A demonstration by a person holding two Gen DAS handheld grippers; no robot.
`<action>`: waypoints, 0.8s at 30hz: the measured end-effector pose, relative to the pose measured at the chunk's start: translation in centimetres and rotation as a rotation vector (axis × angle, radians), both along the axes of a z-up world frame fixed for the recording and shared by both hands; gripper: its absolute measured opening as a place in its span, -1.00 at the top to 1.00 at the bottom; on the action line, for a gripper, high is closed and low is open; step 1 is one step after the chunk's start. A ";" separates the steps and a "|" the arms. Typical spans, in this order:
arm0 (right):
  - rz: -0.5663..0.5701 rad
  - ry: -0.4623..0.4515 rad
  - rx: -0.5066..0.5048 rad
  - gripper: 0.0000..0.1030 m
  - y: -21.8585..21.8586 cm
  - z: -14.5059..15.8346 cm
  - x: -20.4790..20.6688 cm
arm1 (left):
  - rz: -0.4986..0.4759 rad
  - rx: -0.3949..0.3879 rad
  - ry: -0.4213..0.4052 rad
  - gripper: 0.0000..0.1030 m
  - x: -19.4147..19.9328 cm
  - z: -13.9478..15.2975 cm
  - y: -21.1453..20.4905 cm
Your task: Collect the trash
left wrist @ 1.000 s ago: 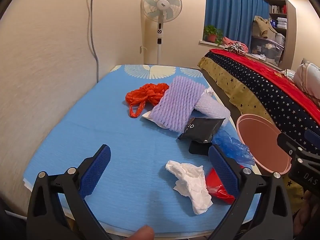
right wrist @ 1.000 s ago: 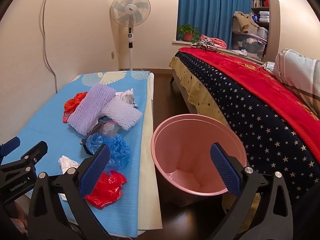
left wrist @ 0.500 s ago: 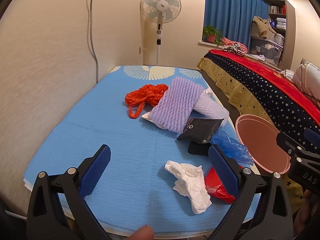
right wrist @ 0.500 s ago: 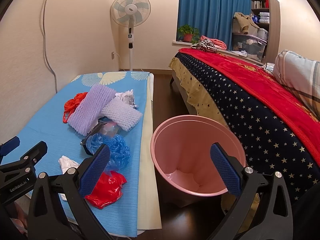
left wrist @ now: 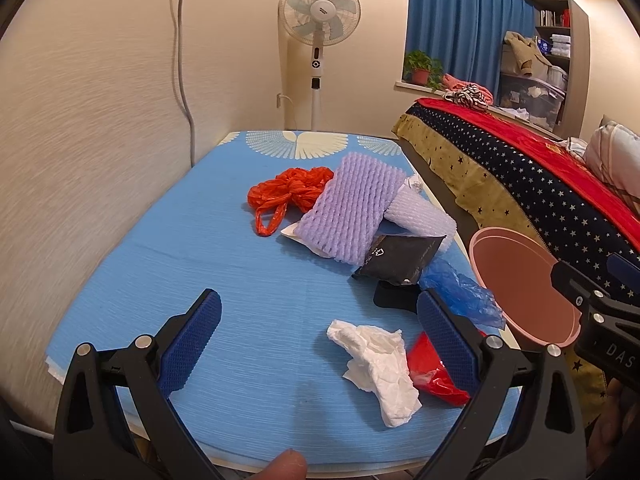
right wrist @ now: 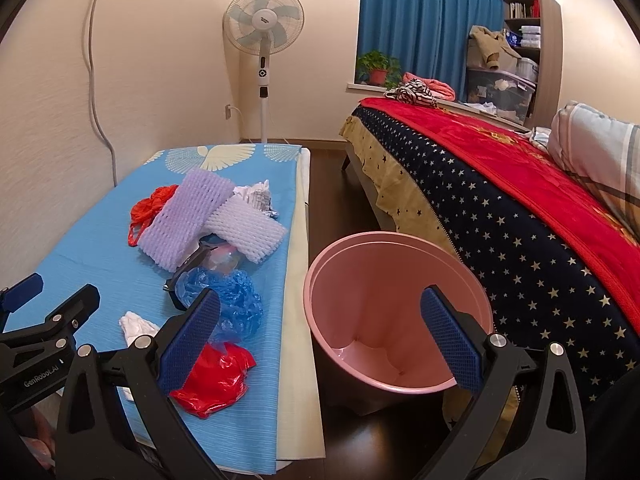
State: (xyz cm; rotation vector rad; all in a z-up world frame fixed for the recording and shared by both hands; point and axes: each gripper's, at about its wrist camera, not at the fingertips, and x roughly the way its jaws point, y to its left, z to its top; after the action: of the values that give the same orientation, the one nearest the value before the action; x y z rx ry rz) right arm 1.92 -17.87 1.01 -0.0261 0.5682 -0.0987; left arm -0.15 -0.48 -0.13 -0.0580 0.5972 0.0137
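A white standing fan (right wrist: 262, 28) stands against the wall beyond the far edge of the tabletop (left wrist: 168, 248), with blue curtains (right wrist: 424, 20), a potted plant (right wrist: 378, 68) on the sill, and a star-patterned bed (right wrist: 500, 216) alongside.

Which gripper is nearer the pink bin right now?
Right. The right gripper hangs open just in front of the pink bin, its mouth filling the gap between the fingers. The left gripper is open over the blue table, bin off to its right.
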 end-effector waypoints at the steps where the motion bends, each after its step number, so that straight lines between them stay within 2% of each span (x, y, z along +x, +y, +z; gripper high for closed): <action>1: 0.000 0.000 0.000 -0.90 0.0 0.0 0.0 | 0.000 0.000 0.000 -0.85 0.0 0.0 0.0; 24: 0.002 0.000 -0.003 -0.90 0.2 0.1 0.1 | -0.001 -0.001 0.001 -0.85 0.0 0.0 0.1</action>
State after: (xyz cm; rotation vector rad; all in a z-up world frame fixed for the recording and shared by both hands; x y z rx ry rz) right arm 1.99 -17.63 1.08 -0.0296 0.5679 -0.0972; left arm -0.11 -0.41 -0.12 -0.0585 0.5986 0.0129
